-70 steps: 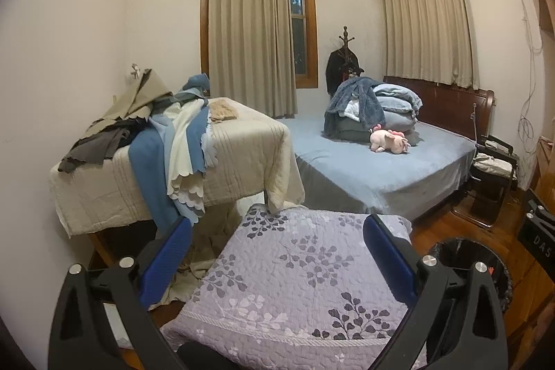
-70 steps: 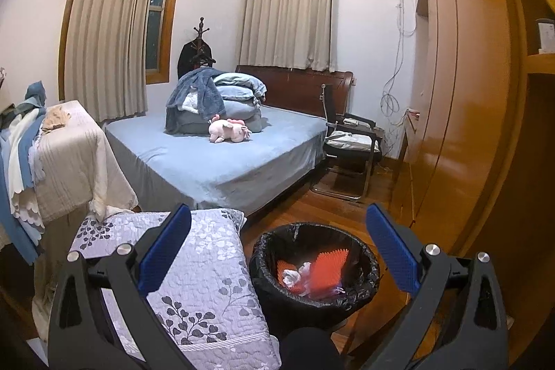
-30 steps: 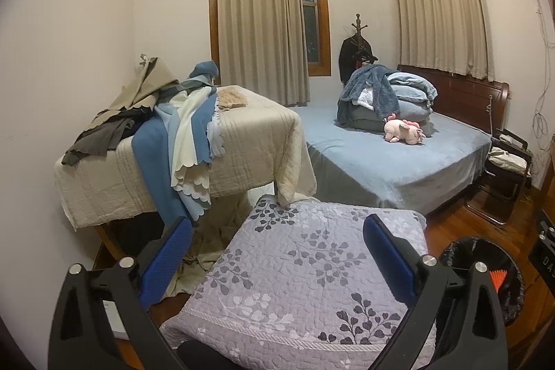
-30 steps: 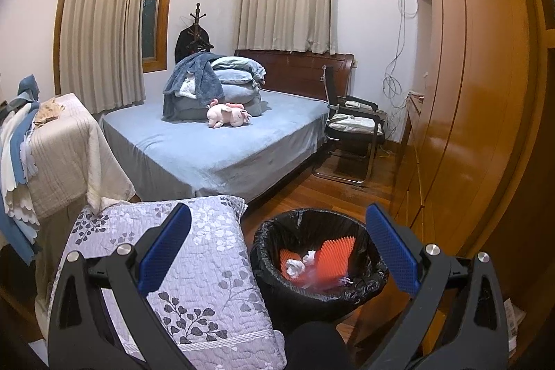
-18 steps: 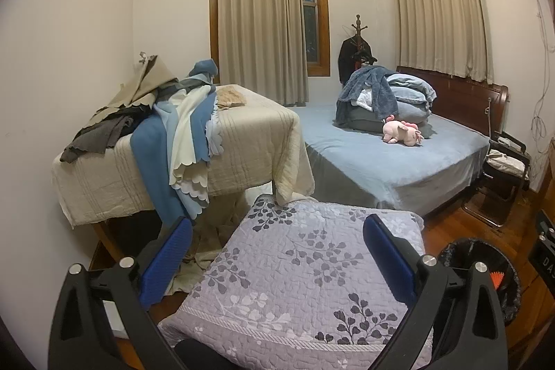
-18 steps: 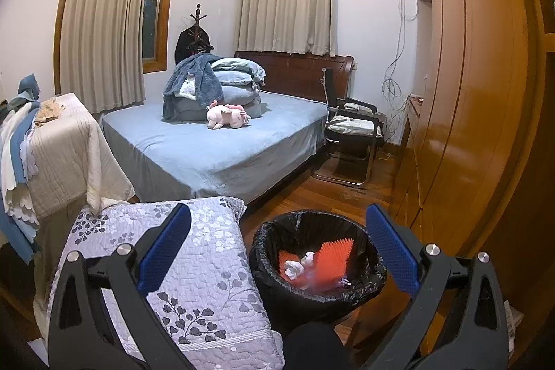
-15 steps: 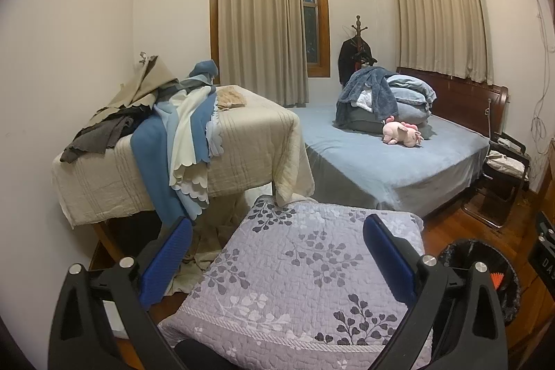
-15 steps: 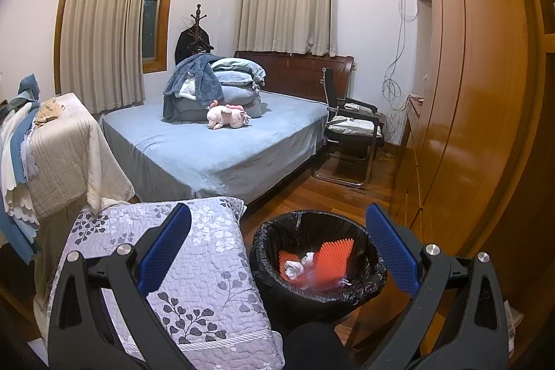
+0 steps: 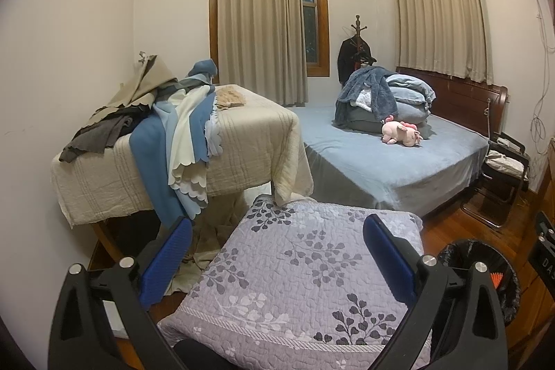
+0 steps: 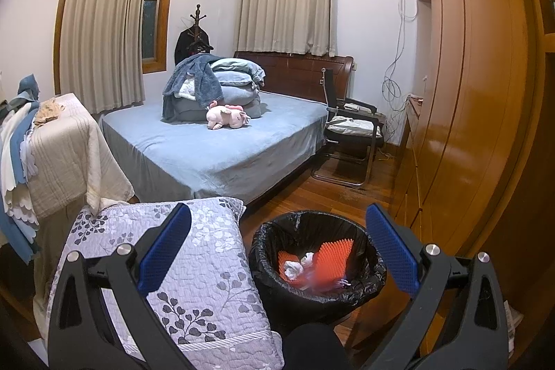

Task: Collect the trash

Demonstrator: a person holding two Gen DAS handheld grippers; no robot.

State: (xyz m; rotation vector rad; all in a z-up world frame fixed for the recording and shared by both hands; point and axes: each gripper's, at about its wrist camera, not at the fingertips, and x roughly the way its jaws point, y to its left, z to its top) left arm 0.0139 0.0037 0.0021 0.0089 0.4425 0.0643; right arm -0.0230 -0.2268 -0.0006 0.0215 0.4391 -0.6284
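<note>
- Left claw (image 9: pixel 277 260): black frame, ribbed blue pads, jaws wide apart, empty; it hangs over a quilt (image 9: pixel 295 283).
- Right claw (image 10: pixel 274 247): same build, jaws wide apart, empty; it hangs over the bin (image 10: pixel 364 280), which sits between its fingers.
- Bin: round, lined with a crinkled black bag, on the floor just right of the quilt. Trash (image 10: pixel 314 262) lies inside: a spiky orange sheet, a crumpled white wad, some blurred red bits.
- Quilt: lilac, stitched in a pebbled pattern, printed with dark and pale leaf sprigs, striped border at the near edge.
- Against 0.5 s ago: both views barely shift; claws just as wide, bin and trash in the same place.
- Table (image 9: pixel 249 141): draped in a ribbed cream cover, heaped with scalloped blue, cream and grey cloths (image 9: pixel 180 141).
- Bed (image 10: pixel 215 148): soft blue sheet, folded bedding stacked at the head, a pink plush (image 10: pixel 227 116) beside the stack.
- Room: glossy wood floor (image 10: pixel 347 196), beige curtains, a glossy wooden wardrobe (image 10: pixel 468 92) on the right, a black chair (image 10: pixel 350 130) by the bed.
</note>
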